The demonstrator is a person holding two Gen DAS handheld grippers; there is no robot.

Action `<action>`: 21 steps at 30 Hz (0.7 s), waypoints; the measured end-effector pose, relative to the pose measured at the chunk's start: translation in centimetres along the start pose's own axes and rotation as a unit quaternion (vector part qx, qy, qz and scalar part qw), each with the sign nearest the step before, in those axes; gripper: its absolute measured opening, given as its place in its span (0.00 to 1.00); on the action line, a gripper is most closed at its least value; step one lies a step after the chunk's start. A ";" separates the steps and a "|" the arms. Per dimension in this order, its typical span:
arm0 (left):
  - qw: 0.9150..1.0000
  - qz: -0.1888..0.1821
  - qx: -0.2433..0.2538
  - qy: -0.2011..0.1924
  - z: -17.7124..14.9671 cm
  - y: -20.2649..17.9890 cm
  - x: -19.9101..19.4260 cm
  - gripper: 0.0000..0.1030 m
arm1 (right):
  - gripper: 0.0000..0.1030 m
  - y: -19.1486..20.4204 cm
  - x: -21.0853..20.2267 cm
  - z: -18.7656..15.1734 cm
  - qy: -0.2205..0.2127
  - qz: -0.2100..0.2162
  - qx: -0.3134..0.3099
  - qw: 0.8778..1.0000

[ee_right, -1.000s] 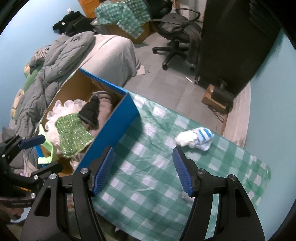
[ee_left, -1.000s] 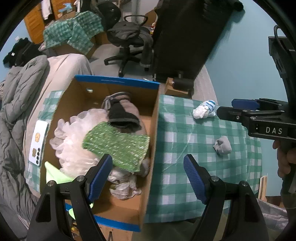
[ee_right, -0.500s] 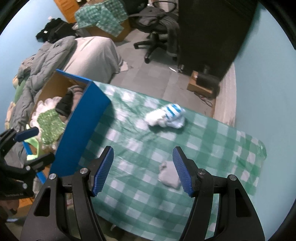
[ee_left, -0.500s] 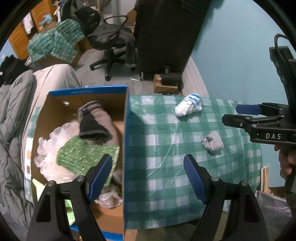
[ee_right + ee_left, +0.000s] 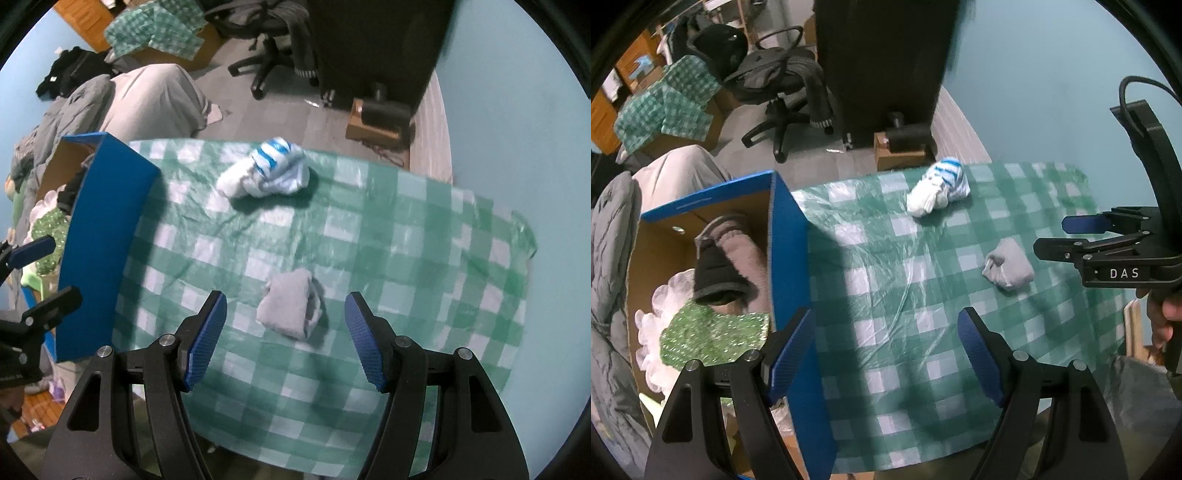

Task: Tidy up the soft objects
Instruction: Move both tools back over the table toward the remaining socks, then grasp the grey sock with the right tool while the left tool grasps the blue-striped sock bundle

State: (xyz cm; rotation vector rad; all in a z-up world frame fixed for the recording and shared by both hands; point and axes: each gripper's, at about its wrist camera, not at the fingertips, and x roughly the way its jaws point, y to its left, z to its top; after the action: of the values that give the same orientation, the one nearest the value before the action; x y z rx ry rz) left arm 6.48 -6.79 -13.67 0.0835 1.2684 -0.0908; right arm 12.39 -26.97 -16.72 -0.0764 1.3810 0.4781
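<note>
Right wrist view first: my right gripper [image 5: 284, 332] stands with its jaws spread wide and empty, blue pads facing each other above the green checked tablecloth [image 5: 406, 258]. The grey rolled sock [image 5: 291, 308] lies on the cloth in the gap between my two pads in the picture, a little nearer the left one, and neither pad touches it. Beyond it, well apart and toward the far edge of the cloth, lies the white and blue striped sock bundle [image 5: 269, 173]. To the left the blue cardboard box [image 5: 107, 236] stands at the cloth's edge, and at the frame's left rim I can see one blue pad of my other tool.

From the left wrist view, my left gripper [image 5: 886, 354] also holds its jaws wide apart with nothing between them but bare cloth. Its left pad sits just in front of the box's blue wall [image 5: 788, 258]. Inside the box lie a green glittery cloth [image 5: 713, 339], a black sock [image 5: 714, 277] on a brownish-grey garment [image 5: 746, 254], and white frilly material [image 5: 665, 299]. The grey sock [image 5: 1008, 267] lies ahead and to the right of these jaws, close under the right tool's fingertips, and the striped bundle [image 5: 938, 188] lies farther on. An office chair [image 5: 783, 92] stands on the floor beyond.
</note>
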 end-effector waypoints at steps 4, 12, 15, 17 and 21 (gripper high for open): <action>1.000 0.000 0.013 0.013 0.0 -0.7 1.5 0.78 | 0.64 -0.3 2.1 -0.6 0.017 0.000 0.007 1.000; 0.999 -0.005 0.029 0.032 0.2 -1.7 4.0 0.78 | 0.64 -0.4 5.4 -0.9 0.037 0.002 0.011 0.999; 0.999 -0.007 0.033 0.039 0.5 -1.8 4.7 0.78 | 0.64 -0.3 6.5 -0.7 0.042 -0.006 0.009 0.999; 0.998 -0.005 0.037 0.042 0.7 -1.9 5.1 0.79 | 0.64 -0.3 7.2 -0.7 0.048 -0.018 0.005 0.999; 0.998 -0.007 0.041 0.048 1.3 -2.0 5.8 0.79 | 0.64 -0.3 8.5 -0.8 0.065 -0.018 0.005 0.998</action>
State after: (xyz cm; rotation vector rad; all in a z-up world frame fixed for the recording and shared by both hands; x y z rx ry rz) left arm 9.15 -9.07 -18.88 0.1518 1.3619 -0.1526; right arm 12.69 -25.07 -25.02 -0.1253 1.5071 0.4431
